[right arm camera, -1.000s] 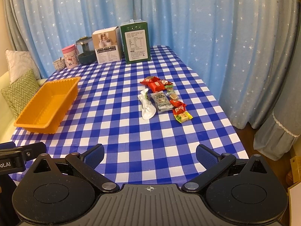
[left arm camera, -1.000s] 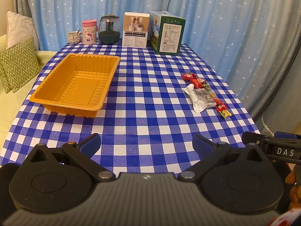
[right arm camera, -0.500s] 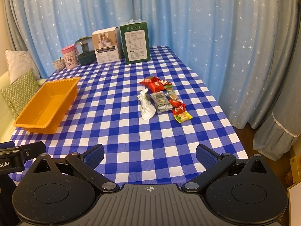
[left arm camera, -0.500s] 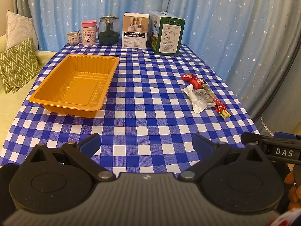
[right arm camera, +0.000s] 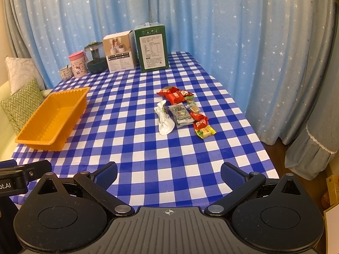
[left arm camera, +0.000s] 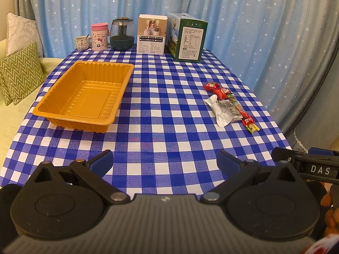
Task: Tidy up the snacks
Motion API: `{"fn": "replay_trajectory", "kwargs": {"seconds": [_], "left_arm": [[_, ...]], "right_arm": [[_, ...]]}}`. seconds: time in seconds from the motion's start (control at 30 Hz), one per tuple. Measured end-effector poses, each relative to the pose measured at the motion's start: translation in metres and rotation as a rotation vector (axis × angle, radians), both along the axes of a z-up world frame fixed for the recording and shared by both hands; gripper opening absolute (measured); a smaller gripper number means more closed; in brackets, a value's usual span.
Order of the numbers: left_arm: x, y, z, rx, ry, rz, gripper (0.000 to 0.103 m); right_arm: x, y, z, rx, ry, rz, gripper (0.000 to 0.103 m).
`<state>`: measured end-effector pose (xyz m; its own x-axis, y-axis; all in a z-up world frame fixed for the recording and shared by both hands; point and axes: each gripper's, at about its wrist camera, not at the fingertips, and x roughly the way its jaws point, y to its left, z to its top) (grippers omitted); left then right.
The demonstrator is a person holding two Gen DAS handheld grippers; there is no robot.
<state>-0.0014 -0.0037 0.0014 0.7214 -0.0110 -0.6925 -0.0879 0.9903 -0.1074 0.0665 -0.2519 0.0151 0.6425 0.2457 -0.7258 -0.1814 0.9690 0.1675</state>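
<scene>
Left gripper (left arm camera: 164, 162) and right gripper (right arm camera: 168, 172): both at the near edge of the blue-and-white checked tablecloth (left arm camera: 161, 114), fingers spread wide, nothing held. Landmark: empty orange ribbed plastic tray (left arm camera: 84, 96). Cluster of small wrapped snacks (right arm camera: 183, 110) lies well to the right of the tray, in a loose row beside a white crumpled pouch (right arm camera: 164, 119). Beyond the tray, at the far edge: green carton (right arm camera: 152, 48), white carton (right arm camera: 119, 51), pink canister (left arm camera: 99, 37). Judgement: start of task, nothing sorted yet. Next move calls for the right gripper to reach the nearest yellow-green packet (right arm camera: 205, 131) and pinch it low.
</scene>
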Motion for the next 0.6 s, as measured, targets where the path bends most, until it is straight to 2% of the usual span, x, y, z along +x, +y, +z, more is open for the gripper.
{"fn": "replay_trajectory", "kwargs": {"seconds": [0.6], "left_arm": [[-0.0001, -0.0002, -0.0004, -0.002, 0.0, 0.0, 0.103]], "right_arm": [[-0.0002, -0.0004, 0.0001, -0.001, -0.001, -0.001, 0.103]]}}
